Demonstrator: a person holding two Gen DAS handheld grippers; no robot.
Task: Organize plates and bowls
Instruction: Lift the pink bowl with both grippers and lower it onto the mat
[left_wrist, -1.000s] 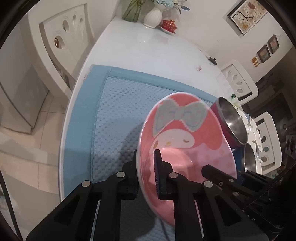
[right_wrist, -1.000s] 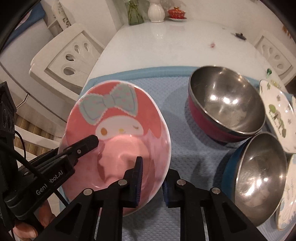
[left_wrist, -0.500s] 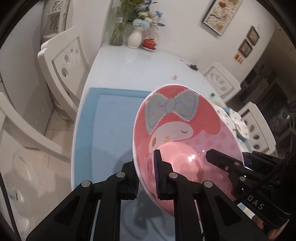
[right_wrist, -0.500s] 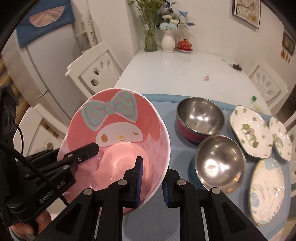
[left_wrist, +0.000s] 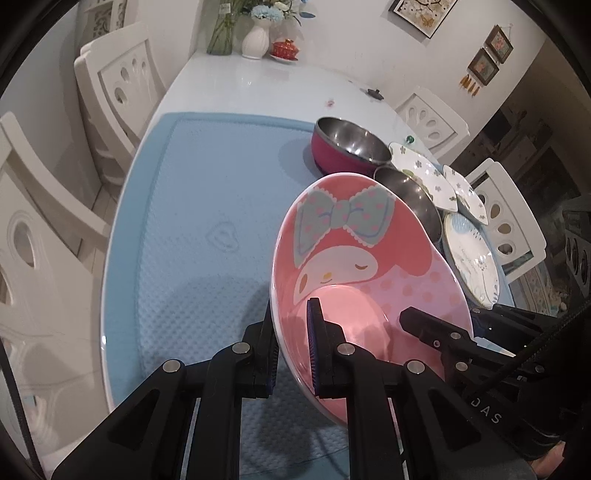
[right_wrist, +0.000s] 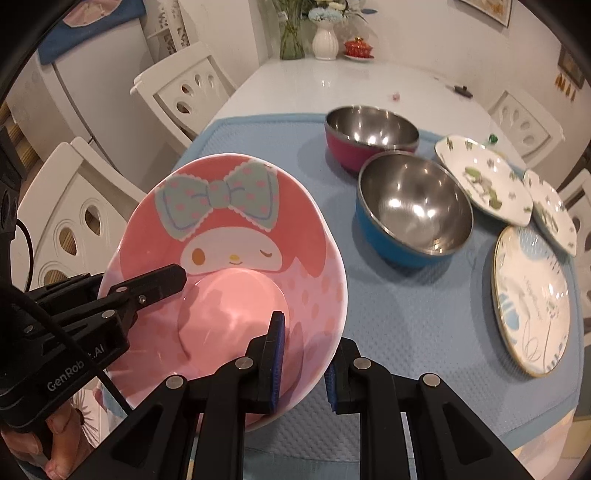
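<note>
Both grippers grip the pink bowl (right_wrist: 236, 266) at once, held tilted above the blue mat (left_wrist: 192, 206) on the bench; the left gripper (left_wrist: 291, 343) has its jaws clamped tight on the bowl's left rim, one pad inside, one outside; the right gripper (right_wrist: 303, 362) pinches the opposite rim the same way, jaws closed on the wall; to the right on the mat sit the red steel bowl (right_wrist: 369, 136), the blue steel bowl (right_wrist: 413, 214) and three plates (right_wrist: 532, 299).

White carved dining chairs (right_wrist: 184, 88) flank the glossy white surface (left_wrist: 258, 85); framed pictures (left_wrist: 421, 14) hang on pale walls.
</note>
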